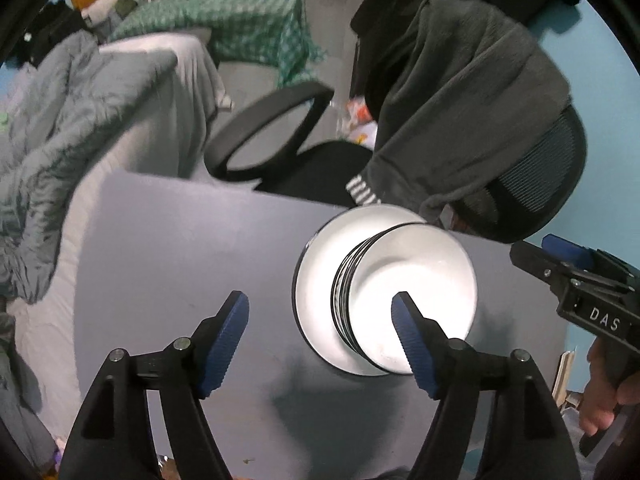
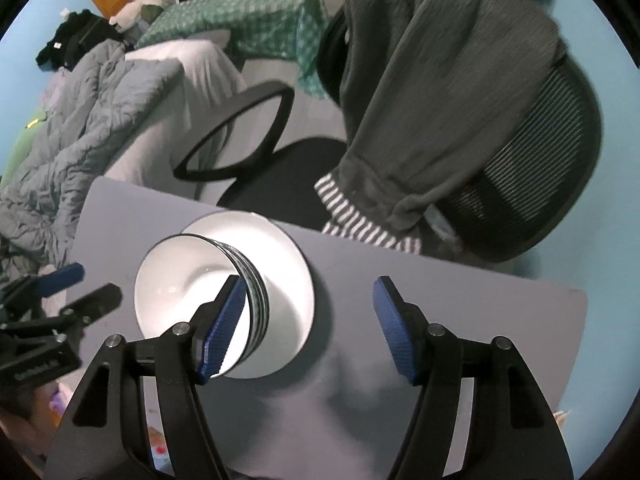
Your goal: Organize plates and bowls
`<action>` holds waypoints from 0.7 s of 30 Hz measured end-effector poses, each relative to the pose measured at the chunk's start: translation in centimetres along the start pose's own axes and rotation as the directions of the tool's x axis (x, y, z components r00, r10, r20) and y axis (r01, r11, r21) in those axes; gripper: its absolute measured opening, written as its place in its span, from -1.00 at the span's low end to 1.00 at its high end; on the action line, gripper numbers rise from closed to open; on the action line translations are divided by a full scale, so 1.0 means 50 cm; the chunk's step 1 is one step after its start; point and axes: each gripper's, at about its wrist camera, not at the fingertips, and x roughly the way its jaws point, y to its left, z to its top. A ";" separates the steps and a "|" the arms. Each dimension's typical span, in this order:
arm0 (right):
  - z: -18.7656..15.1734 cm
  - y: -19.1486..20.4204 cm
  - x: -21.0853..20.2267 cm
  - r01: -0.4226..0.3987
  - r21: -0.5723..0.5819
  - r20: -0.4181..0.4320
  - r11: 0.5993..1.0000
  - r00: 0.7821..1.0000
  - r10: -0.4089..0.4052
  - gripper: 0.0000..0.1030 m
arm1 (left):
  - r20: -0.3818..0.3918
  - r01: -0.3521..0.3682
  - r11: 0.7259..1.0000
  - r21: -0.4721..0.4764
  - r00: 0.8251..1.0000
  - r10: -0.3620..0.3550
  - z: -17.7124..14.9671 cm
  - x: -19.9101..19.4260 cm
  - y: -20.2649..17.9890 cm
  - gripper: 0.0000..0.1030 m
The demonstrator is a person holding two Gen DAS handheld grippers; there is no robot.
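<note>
stacked bowls (image 1: 404, 288) on plate (image 1: 316, 280): glazed, stiff, slick, breakable, likely heavy together; grip at rims; left gripper (image 1: 320, 344) and right gripper (image 2: 306, 330) both apart, empty, above the stack.

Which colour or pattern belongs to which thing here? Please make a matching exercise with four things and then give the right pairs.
Things:
1. bowl
2. table
3. cloth
4. chair seat

Colour or pattern:
a. green checks
b. black
c. white inside, dark rim
d. plain grey

Pairs: 1-c, 2-d, 3-a, 4-b

The bowl tops a stack of bowls on a white plate on the table. The cloth lies behind the chair, at the far side of the room.
</note>
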 end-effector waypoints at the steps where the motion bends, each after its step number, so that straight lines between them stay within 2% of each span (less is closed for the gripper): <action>1: -0.002 -0.001 -0.013 0.001 -0.002 0.012 1.000 1.000 -0.001 0.27 | 0.016 0.001 1.000 0.002 1.000 -0.001 -0.001 -0.017 -0.002 0.52; 8: -0.020 0.007 -0.095 -0.013 0.008 0.071 1.000 0.997 0.013 0.28 | 0.102 0.027 1.000 0.003 0.994 -0.027 -0.008 -0.120 -0.019 0.56; 13: -0.035 0.042 -0.163 -0.001 -0.021 0.143 1.000 0.990 0.004 0.28 | 0.157 0.051 0.999 -0.006 0.986 -0.050 -0.024 -0.183 -0.037 0.56; 21: -0.055 0.065 -0.247 -0.010 -0.032 0.224 0.999 0.974 0.017 0.28 | 0.250 0.039 0.998 0.043 0.967 -0.049 -0.052 -0.267 -0.075 0.56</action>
